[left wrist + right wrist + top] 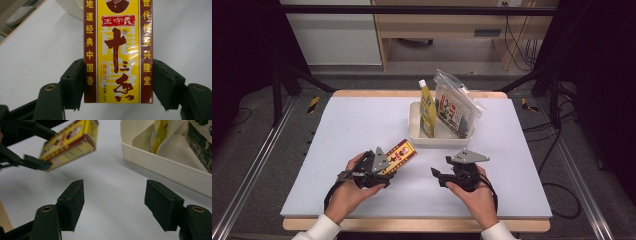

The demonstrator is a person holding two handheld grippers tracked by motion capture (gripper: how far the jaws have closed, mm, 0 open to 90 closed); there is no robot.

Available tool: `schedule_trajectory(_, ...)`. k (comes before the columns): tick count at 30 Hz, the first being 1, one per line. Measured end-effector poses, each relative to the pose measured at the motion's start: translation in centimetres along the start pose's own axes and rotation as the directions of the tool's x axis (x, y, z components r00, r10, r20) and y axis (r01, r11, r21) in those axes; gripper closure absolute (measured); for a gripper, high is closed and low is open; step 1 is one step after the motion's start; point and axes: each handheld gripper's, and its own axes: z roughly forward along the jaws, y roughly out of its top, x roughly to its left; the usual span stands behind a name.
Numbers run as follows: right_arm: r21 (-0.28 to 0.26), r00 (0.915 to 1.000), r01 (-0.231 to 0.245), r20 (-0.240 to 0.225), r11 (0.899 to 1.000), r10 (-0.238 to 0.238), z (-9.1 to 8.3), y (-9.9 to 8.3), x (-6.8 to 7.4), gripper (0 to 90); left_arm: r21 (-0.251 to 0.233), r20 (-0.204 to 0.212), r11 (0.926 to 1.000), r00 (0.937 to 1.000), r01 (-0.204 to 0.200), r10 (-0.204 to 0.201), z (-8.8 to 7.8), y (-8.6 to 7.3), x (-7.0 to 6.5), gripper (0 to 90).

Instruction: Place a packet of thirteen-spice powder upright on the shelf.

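The left gripper (384, 167) is clamped on a yellow and red box (117, 50) and holds it a little above the white table (352, 125), near the front edge. The right gripper (113, 202) has its jaws apart, with nothing between them. Behind them stands a cream tray (414, 127) with a yellow pouch (427, 107) and a clear bag (456, 102).

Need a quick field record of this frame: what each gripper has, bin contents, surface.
left gripper: shut on the yellow and red box, jaws on its two long sides, box held off the table
right gripper: open, nothing between the jaws, over bare mat
white bin: far side of the mat, right of centre
bin contents: yellow pouch standing upright; clear zip bag leaning beside it
surface: white mat on a wooden table
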Motion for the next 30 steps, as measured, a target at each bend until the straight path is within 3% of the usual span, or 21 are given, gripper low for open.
schedule_trajectory(4, -0.027, 0.9978, -0.040, -0.053, 0.999, 0.038, -0.4, 1.0, 0.2, 33.5, -0.048, -0.006, 0.9988, 1.0000, 0.004, -0.004, 0.4, 0.3, -0.6, 32.5)
schedule_trajectory(11, -0.037, 0.9914, -0.078, -0.108, 0.996, 0.073, -0.6, 2.8, 0.0, 34.2, -0.089, -0.015, 0.9960, 0.9998, -0.010, 0.009, 0.4, 0.8, -1.1, 32.4)
schedule_trajectory(15, -0.027, 0.9889, -0.072, -0.132, 0.997, 0.068, -0.1, 3.8, 0.2, 34.0, -0.116, -0.006, 0.9932, 0.9999, -0.011, 0.010, 0.3, 1.0, -1.4, 32.4)
schedule_trajectory(22, -0.005, 0.9765, -0.109, -0.188, 0.994, 0.106, 1.1, 4.8, 0.4, 33.7, -0.156, -0.005, 0.9876, 0.9999, -0.013, 0.012, -0.2, 1.2, -1.9, 32.4)
schedule_trajectory(30, 0.011, 0.9454, -0.195, -0.264, 0.981, 0.191, 1.9, 5.3, 0.1, 37.8, -0.215, 0.005, 0.9766, 1.0000, 0.004, -0.003, -0.8, 1.4, -2.1, 32.4)
